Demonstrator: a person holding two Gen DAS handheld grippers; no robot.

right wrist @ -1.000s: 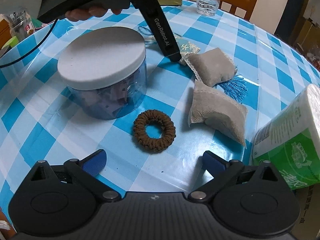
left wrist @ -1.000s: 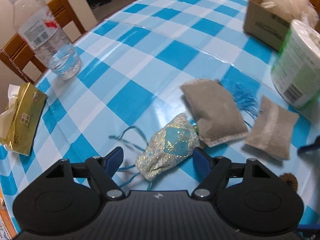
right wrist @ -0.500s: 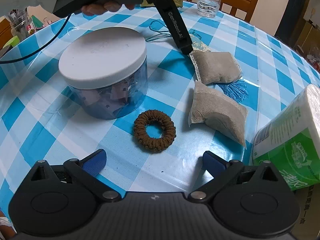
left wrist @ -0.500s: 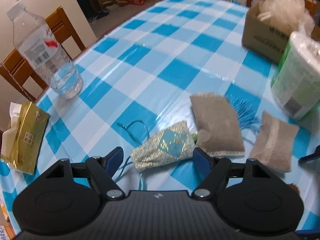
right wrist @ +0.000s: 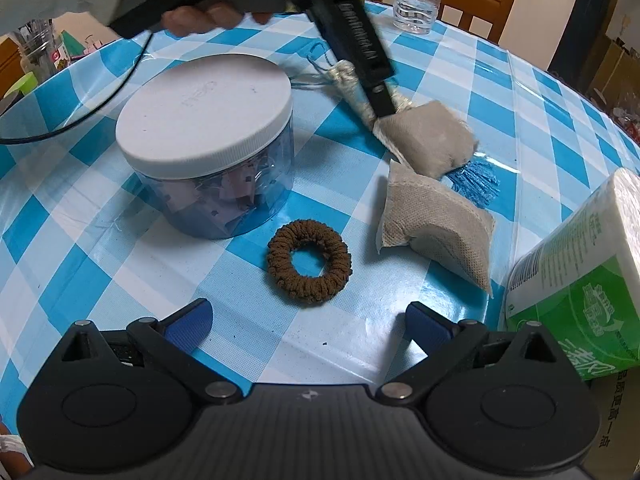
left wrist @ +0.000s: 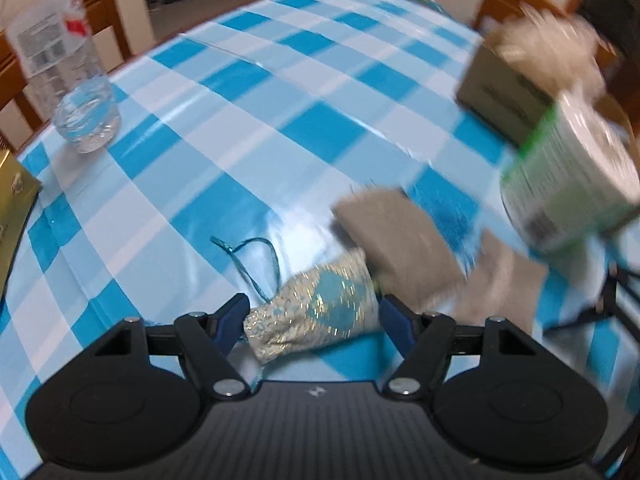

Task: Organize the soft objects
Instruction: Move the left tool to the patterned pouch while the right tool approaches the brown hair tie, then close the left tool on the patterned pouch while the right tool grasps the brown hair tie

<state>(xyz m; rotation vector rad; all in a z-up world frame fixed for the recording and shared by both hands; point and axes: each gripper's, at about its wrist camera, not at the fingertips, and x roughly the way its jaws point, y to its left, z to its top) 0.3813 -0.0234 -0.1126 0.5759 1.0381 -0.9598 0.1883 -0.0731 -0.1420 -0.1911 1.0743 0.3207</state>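
A small blue-and-gold patterned pouch (left wrist: 316, 312) with a teal drawstring lies between the fingers of my left gripper (left wrist: 314, 316); the jaws touch or nearly touch its two ends. It also shows in the right wrist view (right wrist: 348, 80) under the left gripper. Two grey fabric sachets (left wrist: 396, 244) (left wrist: 500, 280) lie just beyond, one with a blue tassel (right wrist: 474, 178). They show in the right wrist view too (right wrist: 432, 136) (right wrist: 436, 232). A brown scrunchie (right wrist: 309, 266) lies in front of my right gripper (right wrist: 308, 322), which is open and empty.
A clear jar with a white lid (right wrist: 204, 120) stands left of the scrunchie. A green tissue pack (right wrist: 576, 280) stands at the right. A water bottle (left wrist: 64, 68), a gold tissue pack (left wrist: 12, 208) and a cardboard box (left wrist: 508, 92) sit further off on the blue checked table (left wrist: 280, 100).
My left gripper has moved forward around the patterned pouch and its jaws have narrowed onto it. The pouch has turned crosswise. The right gripper has not moved.
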